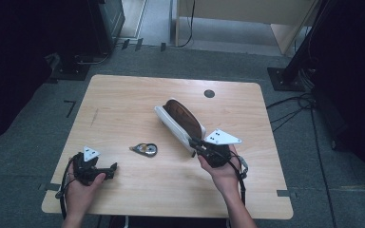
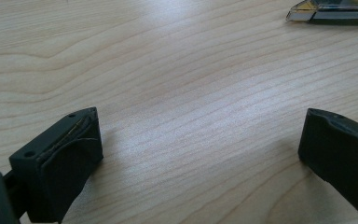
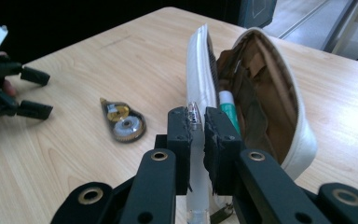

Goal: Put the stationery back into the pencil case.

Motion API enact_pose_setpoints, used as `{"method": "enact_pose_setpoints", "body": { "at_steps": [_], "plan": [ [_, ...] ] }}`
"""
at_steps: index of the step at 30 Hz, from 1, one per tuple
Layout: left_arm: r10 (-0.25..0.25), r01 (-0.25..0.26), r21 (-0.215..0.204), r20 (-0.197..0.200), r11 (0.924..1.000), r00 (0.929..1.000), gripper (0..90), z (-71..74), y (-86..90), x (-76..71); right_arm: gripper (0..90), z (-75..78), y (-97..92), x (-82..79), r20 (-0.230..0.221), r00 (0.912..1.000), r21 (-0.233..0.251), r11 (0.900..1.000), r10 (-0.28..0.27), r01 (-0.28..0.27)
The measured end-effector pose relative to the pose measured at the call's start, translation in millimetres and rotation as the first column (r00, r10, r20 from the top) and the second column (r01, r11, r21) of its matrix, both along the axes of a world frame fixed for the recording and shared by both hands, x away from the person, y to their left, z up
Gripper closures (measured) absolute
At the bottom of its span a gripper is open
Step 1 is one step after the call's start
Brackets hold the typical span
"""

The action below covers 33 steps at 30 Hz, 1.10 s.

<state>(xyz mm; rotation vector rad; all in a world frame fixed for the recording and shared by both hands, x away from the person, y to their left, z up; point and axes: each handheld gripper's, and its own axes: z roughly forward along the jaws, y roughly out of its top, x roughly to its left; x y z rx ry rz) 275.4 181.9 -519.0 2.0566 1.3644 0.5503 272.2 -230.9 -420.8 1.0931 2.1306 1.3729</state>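
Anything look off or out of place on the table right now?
Nothing spilled or broken. The white pencil case lies unzipped and gaping, contents showing. The right gripper is shut on a clear pen beside it. The correction tape lies loose on the table.

Pencil case mid-table, tape dispenser to its left

The open pencil case [image 1: 180, 121] lies on the table [image 1: 123, 95] near its middle, with a tube [image 3: 227, 112] inside. The correction tape dispenser [image 1: 145, 149] lies left of it, apart. The left gripper [image 1: 108, 170] sits at the near left edge; the right gripper [image 1: 195, 142], at the case's near end, pinches a clear pen [image 3: 194, 114].
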Motion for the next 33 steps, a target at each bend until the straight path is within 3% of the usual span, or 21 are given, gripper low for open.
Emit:
{"method": "enact_pose_setpoints", "body": {
  "at_steps": [19, 33],
  "plan": [
    [-0.003, 0.003, 0.003, 0.0, 1.0, 1.0, 0.0, 0.1, 0.3, 0.1, 81.4, 23.9, 5.3, 24.5, 0.023, 0.9996, 0.017, 0.9997, -0.019, 0.018],
    [-0.001, 0.001, 0.002, 0.0, 1.0, 1.0, 0.0, 0.0, 0.1, 0.1, 81.4, 35.8, 16.9, 52.0, 0.043, 0.9985, 0.011, 0.9994, -0.034, 0.034]
  ]
}}
